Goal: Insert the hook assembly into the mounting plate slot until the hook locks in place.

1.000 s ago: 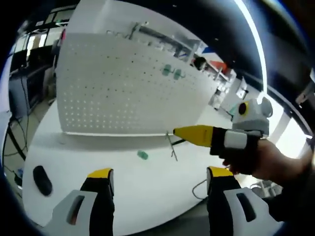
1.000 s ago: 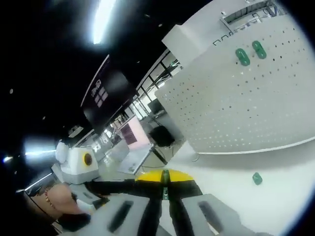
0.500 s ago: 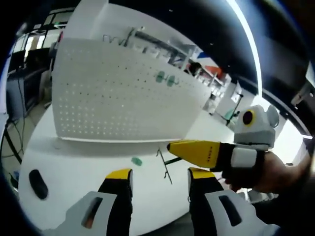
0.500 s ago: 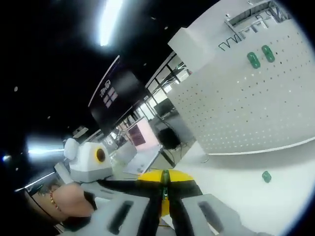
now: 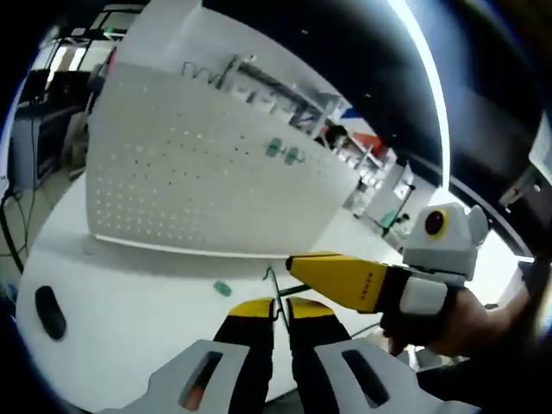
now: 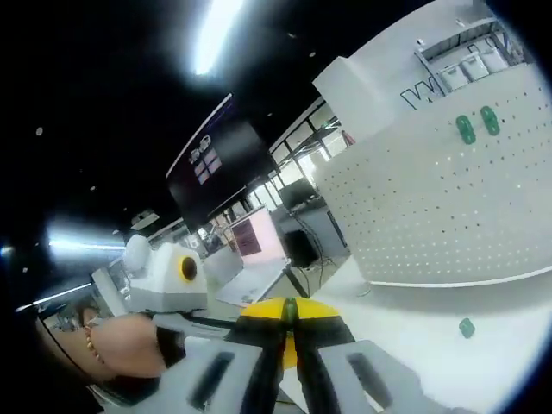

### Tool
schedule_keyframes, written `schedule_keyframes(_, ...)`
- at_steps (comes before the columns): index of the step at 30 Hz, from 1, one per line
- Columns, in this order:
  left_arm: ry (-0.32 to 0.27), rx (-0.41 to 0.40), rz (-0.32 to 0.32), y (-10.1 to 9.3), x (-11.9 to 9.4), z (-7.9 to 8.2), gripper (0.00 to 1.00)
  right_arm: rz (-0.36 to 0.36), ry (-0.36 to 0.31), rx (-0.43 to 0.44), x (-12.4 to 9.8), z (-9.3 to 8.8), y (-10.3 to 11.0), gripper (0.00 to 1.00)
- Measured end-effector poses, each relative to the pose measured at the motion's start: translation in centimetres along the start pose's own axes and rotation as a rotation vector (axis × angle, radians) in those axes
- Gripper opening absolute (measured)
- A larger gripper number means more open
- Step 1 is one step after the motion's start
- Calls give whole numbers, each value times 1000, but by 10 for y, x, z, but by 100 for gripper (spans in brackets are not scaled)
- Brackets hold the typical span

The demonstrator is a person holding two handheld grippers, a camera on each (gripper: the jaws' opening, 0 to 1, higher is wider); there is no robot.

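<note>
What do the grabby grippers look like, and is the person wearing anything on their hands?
Each gripper has two grey jaws with black edges and yellow tips: the left gripper and the right gripper. In the left gripper view, the right gripper's yellow jaw bears small dark markings. A black strap wraps one hand; a beaded bracelet circles the other wrist.
</note>
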State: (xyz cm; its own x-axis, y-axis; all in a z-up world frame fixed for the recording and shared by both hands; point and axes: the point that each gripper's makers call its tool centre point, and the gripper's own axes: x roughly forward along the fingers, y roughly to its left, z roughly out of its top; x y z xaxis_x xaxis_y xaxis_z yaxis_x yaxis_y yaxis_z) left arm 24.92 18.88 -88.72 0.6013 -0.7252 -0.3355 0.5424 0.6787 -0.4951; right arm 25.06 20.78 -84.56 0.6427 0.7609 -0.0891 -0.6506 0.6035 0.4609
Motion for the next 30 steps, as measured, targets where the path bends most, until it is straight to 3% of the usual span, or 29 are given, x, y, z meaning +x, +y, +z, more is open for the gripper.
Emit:
schedule_keyframes(14, -46, -45, 22, 2, -4, 6, 1, -4, -12, -76, 1, 2, 6, 0)
schedule_keyframes(19, -44, -40, 28, 5, -3, 6, 1, 3, 12, -44, 4, 2, 2, 0)
schedule_keyframes(23, -62, 29, 66, 9, -5, 11, 1, 14, -7, -34, -1, 13, 5, 1)
schedule_keyframes(25, -79, 2, 65, 9, -7, 15, 1, 27, -20, -13, -6, 22, 6, 1)
schedule_keyframes(30, -92, 78, 132, 21, -14, 23, 1, 27, -41, 18, -15, 37, 0, 6)
